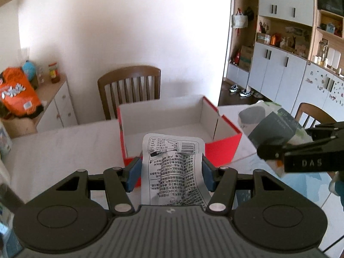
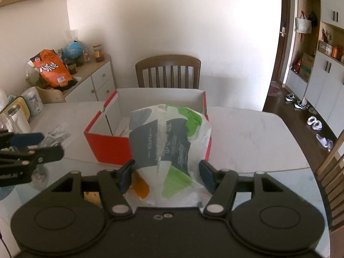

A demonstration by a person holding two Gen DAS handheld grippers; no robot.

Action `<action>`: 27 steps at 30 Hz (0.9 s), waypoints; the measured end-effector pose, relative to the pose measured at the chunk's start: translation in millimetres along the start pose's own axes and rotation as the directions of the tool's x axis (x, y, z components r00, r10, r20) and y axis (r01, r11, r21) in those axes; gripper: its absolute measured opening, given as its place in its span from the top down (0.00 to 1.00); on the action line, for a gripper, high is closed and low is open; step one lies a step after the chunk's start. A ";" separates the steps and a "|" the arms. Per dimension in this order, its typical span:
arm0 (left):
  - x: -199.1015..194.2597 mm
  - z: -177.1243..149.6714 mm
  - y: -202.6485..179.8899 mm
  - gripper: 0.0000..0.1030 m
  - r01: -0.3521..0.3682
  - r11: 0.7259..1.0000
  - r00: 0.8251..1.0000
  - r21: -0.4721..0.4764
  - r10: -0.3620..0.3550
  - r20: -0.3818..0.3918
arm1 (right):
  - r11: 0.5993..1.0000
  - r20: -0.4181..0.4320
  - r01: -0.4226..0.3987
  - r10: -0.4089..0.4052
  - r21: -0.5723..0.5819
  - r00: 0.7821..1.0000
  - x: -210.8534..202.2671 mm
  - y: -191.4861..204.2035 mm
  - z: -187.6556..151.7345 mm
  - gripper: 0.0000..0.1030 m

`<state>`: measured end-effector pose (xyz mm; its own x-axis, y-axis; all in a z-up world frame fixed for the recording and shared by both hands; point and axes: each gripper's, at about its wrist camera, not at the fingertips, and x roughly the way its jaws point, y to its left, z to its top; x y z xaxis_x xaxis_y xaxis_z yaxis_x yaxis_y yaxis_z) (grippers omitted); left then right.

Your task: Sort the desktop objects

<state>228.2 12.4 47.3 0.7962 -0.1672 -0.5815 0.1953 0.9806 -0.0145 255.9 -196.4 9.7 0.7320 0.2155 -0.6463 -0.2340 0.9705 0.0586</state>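
Observation:
My left gripper (image 1: 171, 172) is shut on a silver-white snack packet (image 1: 174, 146) with black print and a barcode; its blue pads press both sides. Just beyond the packet stands an open red box (image 1: 223, 148) with a white inside. My right gripper (image 2: 166, 172) is shut on a soft tissue pack (image 2: 163, 142) in white, grey, green and orange, held in front of the same red box (image 2: 107, 146). In the left wrist view the tissue pack (image 1: 271, 126) hangs right of the box, in the right gripper's fingers (image 1: 277, 152). The left gripper's fingers (image 2: 45, 152) show at the far left.
The white table (image 1: 53, 150) carries the box. A wooden chair (image 1: 129, 86) stands behind it and another chair (image 2: 331, 172) at the right edge. A sideboard holds an orange snack bag (image 2: 51, 68). Mugs (image 2: 32, 103) crowd the table's left end.

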 end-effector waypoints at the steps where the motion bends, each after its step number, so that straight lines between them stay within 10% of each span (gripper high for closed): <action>1: 1.3 3.4 -0.9 0.44 0.001 1.000 1.000 0.000 -0.001 0.005 | 1.000 0.002 -0.003 0.003 -0.002 1.000 -0.3 0.3 2.5 0.38; 27: 78.1 83.5 9.7 0.44 -0.030 0.999 0.999 0.020 0.029 0.041 | 0.999 0.039 -0.005 0.007 -0.037 0.999 47.1 -3.3 65.2 0.38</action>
<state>340.0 0.3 69.7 0.8242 -0.1423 -0.5482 0.1828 0.9829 0.0197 332.9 -182.4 28.6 0.7546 0.2259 -0.6160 -0.2610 0.9647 0.0340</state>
